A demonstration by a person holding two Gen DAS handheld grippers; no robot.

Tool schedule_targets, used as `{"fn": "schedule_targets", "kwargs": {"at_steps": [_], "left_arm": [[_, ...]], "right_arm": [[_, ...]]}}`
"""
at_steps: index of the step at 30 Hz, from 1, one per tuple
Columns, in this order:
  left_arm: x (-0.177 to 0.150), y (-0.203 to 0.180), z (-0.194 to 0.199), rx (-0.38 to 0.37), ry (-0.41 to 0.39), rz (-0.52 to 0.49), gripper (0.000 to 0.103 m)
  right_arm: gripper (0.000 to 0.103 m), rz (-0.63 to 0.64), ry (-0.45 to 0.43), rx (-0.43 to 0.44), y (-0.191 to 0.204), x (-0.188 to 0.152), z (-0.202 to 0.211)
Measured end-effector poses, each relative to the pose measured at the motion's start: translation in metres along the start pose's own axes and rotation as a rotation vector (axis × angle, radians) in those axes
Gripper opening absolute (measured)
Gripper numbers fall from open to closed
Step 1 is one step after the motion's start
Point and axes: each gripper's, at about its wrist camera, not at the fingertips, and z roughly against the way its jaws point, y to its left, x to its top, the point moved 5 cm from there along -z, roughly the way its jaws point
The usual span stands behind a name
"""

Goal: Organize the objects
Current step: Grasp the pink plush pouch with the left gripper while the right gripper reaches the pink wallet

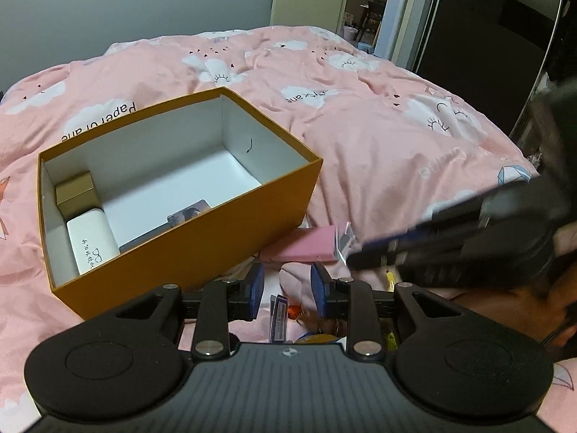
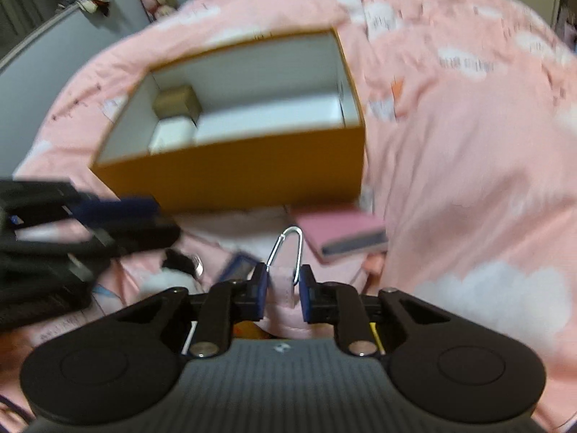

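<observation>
An open orange box (image 1: 202,249) sits on the pink bed; it also shows in the right wrist view (image 2: 230,176). Inside lie a gold box (image 1: 74,193), a white glasses case (image 1: 92,243) and a photo card (image 1: 189,213). A pink notebook (image 1: 310,247) lies by the box's near corner, also in the right wrist view (image 2: 339,232). My left gripper (image 1: 286,288) is open and empty above small items. My right gripper (image 2: 283,283) is shut on a silver carabiner (image 2: 288,252) and a pink piece; it enters the left wrist view (image 1: 364,256) blurred.
The pink cloud-print duvet (image 1: 378,137) covers the bed. Small loose items (image 1: 285,312) lie under the left gripper. A black and white object (image 2: 176,267) and a blue card (image 2: 239,267) lie on the duvet. A dark wardrobe (image 1: 487,36) stands at the right.
</observation>
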Motion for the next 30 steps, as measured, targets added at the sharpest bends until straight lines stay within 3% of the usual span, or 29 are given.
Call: {"fn": "schedule_targets", "kwargs": {"at_steps": [6, 9, 11, 17, 22, 27, 30], "left_arm": [[0.0, -0.002, 0.002, -0.031, -0.013, -0.026, 0.033], [-0.002, -0.003, -0.003, -0.046, -0.006, -0.033, 0.045], [-0.004, 0.001, -0.011, -0.049, 0.019, -0.015, 0.046], [-0.006, 0.011, -0.031, -0.006, 0.059, -0.006, 0.047], [-0.005, 0.009, -0.05, 0.088, 0.048, -0.125, 0.053], [-0.003, 0.017, -0.061, 0.164, 0.053, -0.139, 0.053], [-0.008, 0.021, -0.061, 0.147, 0.092, -0.099, 0.055]], "right_arm": [[0.013, 0.006, -0.086, 0.067, 0.007, 0.031, 0.018], [0.013, -0.001, -0.088, 0.067, 0.007, 0.041, 0.003], [0.013, 0.002, -0.09, 0.064, 0.006, 0.043, -0.009], [0.019, -0.019, -0.123, 0.001, -0.004, 0.044, -0.027], [0.019, -0.066, -0.147, -0.023, -0.021, 0.048, -0.027], [0.027, -0.052, -0.06, -0.066, -0.036, 0.035, -0.037], [0.033, -0.008, 0.026, -0.064, -0.036, 0.021, -0.053]]}}
